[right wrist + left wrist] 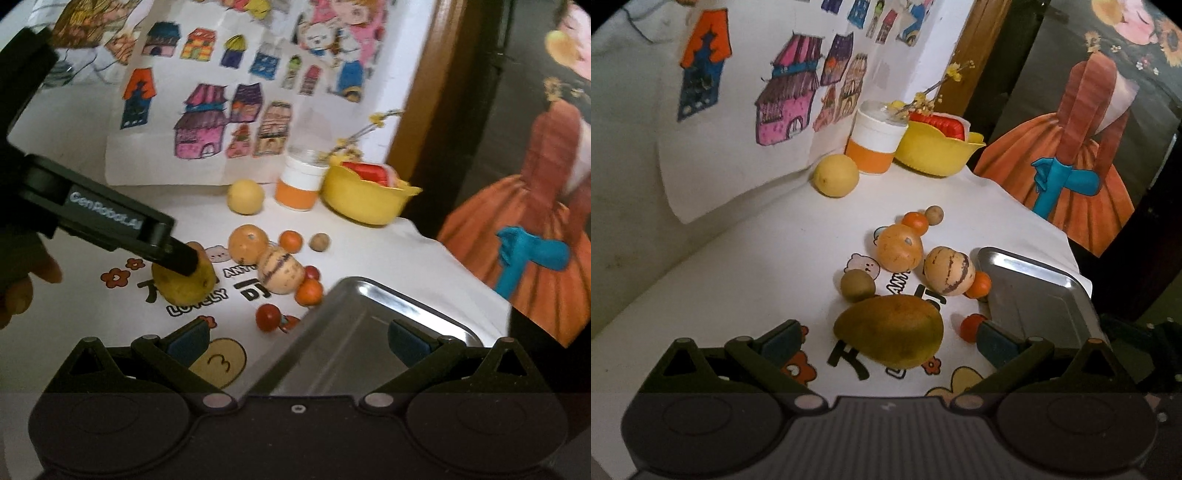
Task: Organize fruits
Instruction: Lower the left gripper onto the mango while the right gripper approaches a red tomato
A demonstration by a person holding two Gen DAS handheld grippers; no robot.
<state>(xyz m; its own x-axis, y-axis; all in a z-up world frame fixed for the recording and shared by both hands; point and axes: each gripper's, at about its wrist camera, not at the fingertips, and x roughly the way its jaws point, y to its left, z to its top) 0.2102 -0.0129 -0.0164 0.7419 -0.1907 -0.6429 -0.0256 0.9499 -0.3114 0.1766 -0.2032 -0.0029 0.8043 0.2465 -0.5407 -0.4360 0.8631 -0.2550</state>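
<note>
The job has hardly begun. The left gripper (pixel 888 341) has its jaws wide, one on each side of the mango (pixel 889 331), not squeezing it yet. The right gripper (pixel 295 341) hangs over the metal tray (pixel 373 325), jaws wide and holding nothing. The tray looks bare. At 12 o'clock from the mango, the striped melon (pixel 947 270), small oranges and other fruits lie loose on the worktop (pixel 757 266). Farthest is the lemon (pixel 836 175), by the yellow bowl (pixel 934 151).
</note>
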